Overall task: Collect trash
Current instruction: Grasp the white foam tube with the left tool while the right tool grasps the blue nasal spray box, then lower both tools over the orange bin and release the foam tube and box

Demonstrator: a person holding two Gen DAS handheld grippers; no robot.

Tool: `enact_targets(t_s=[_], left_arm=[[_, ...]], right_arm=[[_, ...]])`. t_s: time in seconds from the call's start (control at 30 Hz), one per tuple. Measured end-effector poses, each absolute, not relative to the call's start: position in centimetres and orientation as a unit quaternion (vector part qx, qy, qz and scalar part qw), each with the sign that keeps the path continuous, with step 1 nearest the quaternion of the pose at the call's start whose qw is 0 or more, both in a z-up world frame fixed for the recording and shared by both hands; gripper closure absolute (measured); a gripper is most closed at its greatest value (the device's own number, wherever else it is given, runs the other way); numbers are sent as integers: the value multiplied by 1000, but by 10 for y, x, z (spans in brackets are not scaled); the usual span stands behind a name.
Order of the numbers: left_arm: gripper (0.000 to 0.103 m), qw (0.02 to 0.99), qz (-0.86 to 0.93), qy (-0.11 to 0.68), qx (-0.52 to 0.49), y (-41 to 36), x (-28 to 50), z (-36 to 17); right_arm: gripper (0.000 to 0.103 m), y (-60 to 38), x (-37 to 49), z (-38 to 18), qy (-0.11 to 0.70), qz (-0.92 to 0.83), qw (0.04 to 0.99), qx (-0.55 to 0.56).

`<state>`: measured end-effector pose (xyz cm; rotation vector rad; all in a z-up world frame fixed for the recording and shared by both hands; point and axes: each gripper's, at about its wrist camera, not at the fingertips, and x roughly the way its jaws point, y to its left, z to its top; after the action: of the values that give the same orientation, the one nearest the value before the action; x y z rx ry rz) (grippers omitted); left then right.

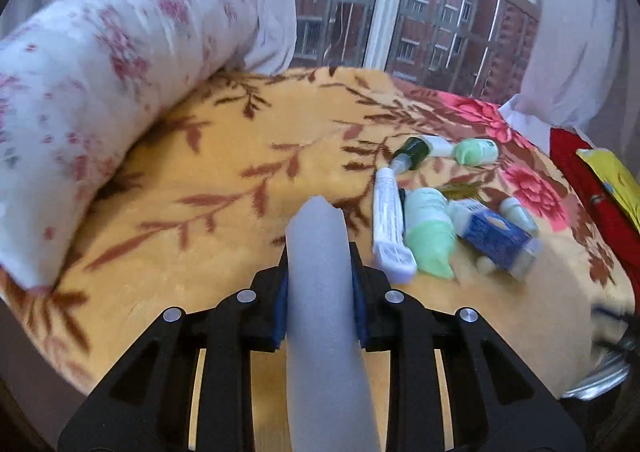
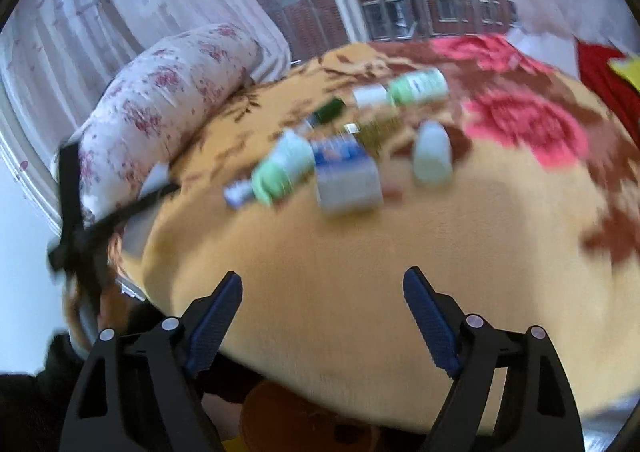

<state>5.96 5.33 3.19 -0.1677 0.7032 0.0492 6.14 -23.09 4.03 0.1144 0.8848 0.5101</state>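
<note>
My left gripper (image 1: 320, 252) is shut on a pale grey foam tube (image 1: 320, 292) that sticks out forward between the jaws, above the yellow floral blanket (image 1: 200, 172). To its right lies a pile of trash: a white tube (image 1: 388, 224), a green-and-white bottle (image 1: 430, 236), a blue box (image 1: 494, 238), a dark green bottle (image 1: 414, 150) and a light green bottle (image 1: 476, 151). My right gripper (image 2: 322, 292) is open and empty, held over the blanket's near edge, short of the blurred pile with the blue box (image 2: 344, 172) and green bottle (image 2: 280, 170).
A rolled floral quilt (image 1: 100, 92) lies along the left side. Red cloth (image 1: 592, 188) and a yellow packet (image 1: 616, 180) sit at the far right. A window with curtains is behind the bed. A metal rim (image 1: 600, 376) shows at lower right.
</note>
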Motion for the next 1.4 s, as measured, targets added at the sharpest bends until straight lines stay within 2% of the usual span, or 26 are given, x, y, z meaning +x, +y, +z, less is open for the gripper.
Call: enact_targets(t_s=[0.2,0.43,0.5,0.53,0.57,0.73,0.83,1.03,1.13,1.23,1.4], left_arm=[[78,928,-13,351,-122,55,35,29],[78,925,-11,347,-153,73,27,21],[78,926,-12,345,-155,76,27,20],[78,926,-11,344,-154,77,29,18],[78,926,-12,345,-153,77,31,17],[78,920,-17,358,-159,79,40,6],[78,920,-17,360,-155,78,42,3],[77,920,-29,364,-145,67,41,9],[77,925,-39,355,-127,55,30,19],[77,927,-61,353,-114,44,17,27],[76,923,-102,361,-85,23,-21,26]], right_arm=[[21,-178,161,54,493,248,833,-49],[22,-124,240,5,620,222,740,-134],[35,-115,252,-13,647,210,719,-145],[53,-112,259,-24,663,203,705,-147],[53,-110,263,-33,673,192,699,-147],[54,-104,256,-27,655,187,715,-159],[54,-120,247,1,634,210,735,-116],[53,-171,200,78,531,278,800,29],[53,-181,156,95,479,281,831,43],[53,-187,93,95,428,279,860,10],[53,-193,-3,65,392,293,872,2]])
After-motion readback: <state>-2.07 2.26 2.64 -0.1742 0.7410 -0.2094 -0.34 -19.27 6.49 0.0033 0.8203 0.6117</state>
